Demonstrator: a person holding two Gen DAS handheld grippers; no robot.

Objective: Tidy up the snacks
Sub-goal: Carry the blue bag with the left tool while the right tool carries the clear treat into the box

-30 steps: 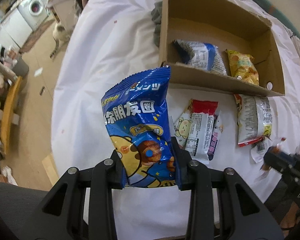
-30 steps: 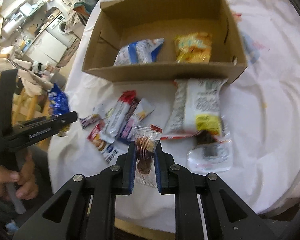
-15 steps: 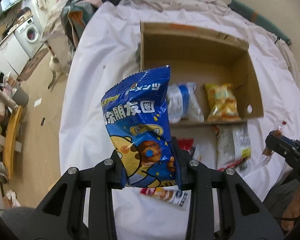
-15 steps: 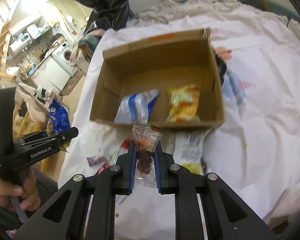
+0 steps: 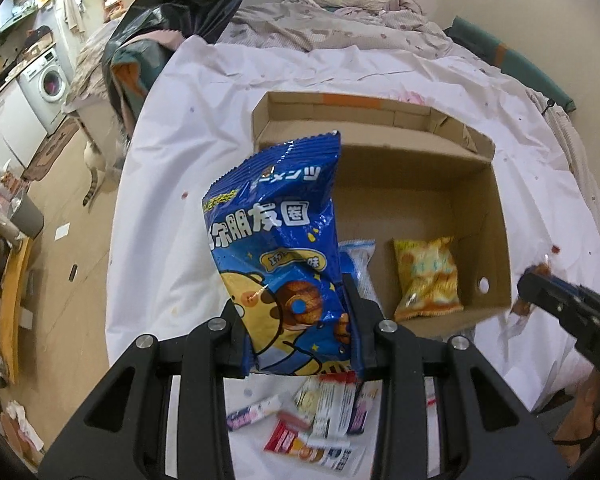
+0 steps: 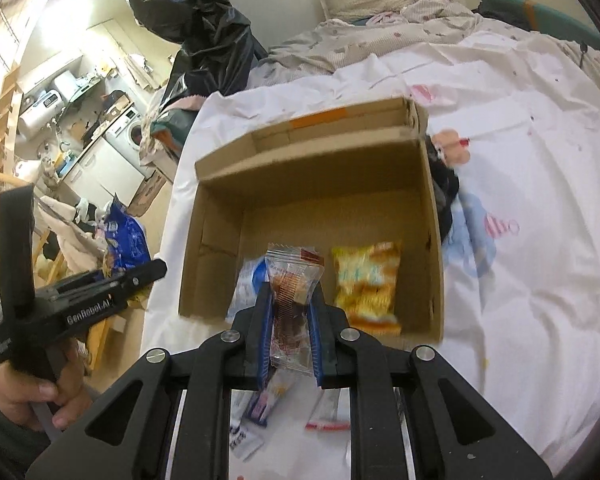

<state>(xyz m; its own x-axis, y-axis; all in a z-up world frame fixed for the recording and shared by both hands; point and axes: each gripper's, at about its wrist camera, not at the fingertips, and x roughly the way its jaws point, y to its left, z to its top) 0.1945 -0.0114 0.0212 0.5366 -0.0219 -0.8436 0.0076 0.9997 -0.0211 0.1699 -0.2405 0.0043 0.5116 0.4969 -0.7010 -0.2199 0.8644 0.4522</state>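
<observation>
My left gripper is shut on a blue snack bag with a cartoon bear, held upright above the near edge of the open cardboard box. My right gripper is shut on a small clear packet with a brown snack, held over the box's near wall. Inside the box lie a yellow chip bag and a blue-and-white bag. Each gripper shows at the edge of the other's view: the right gripper, the left gripper.
Several small snack packets lie on the white sheet below my grippers. A black plastic bag and crumpled bedding lie beyond the box. The floor, a washing machine and a chair are to the left.
Both grippers have risen and moved forward with their snacks; the box now sits lower in both views and the loose packets have slid under the grippers.
</observation>
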